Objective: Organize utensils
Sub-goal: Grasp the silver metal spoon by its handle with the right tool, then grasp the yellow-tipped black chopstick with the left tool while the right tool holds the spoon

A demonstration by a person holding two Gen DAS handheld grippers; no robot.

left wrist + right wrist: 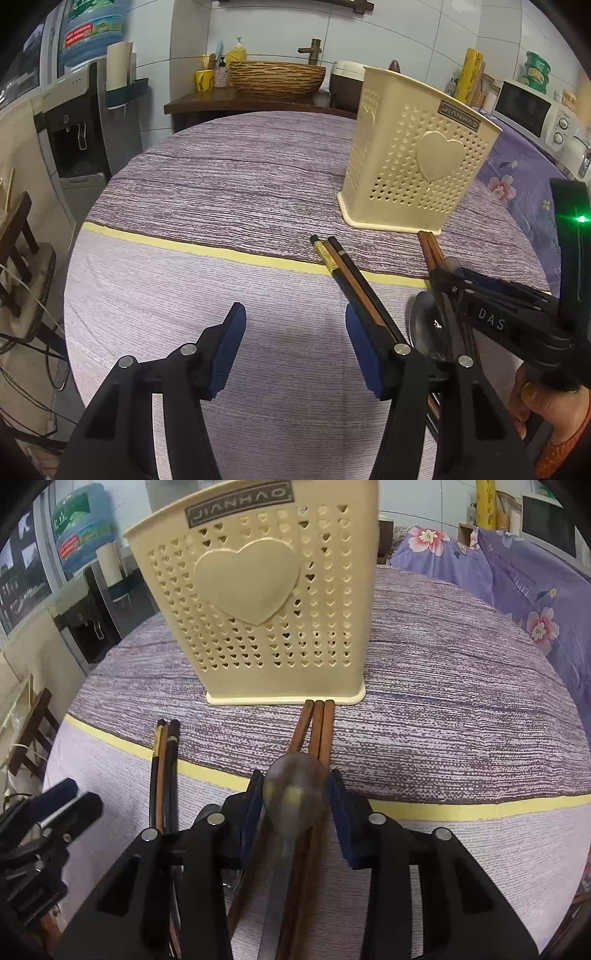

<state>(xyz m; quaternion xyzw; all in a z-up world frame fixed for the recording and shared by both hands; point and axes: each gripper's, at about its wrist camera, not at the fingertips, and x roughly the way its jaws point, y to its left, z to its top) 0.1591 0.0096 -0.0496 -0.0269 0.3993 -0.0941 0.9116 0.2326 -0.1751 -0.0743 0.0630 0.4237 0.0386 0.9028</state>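
A cream perforated utensil holder [258, 602] with a heart on its side stands upright on the table, also in the left wrist view [417, 162]. Brown chopsticks [317, 723] lie with their ends against its base. My right gripper [297, 786] is shut on a metal spoon [295, 794]; the pads press both sides of its bowl just above those chopsticks. My left gripper [295, 332] stands open with nothing between its fingers. Dark chopsticks [343, 262] lie just outside its right finger. A second spoon [428, 325] rests on the cloth under the right gripper [443, 271].
The round table wears a purple striped cloth [221, 184] with a yellow line. A hand [535, 406] holds the right gripper. Behind stand a water dispenser [74, 122], a woven basin [277, 77] and a microwave [532, 110]. A floral cloth [517, 576] lies at right.
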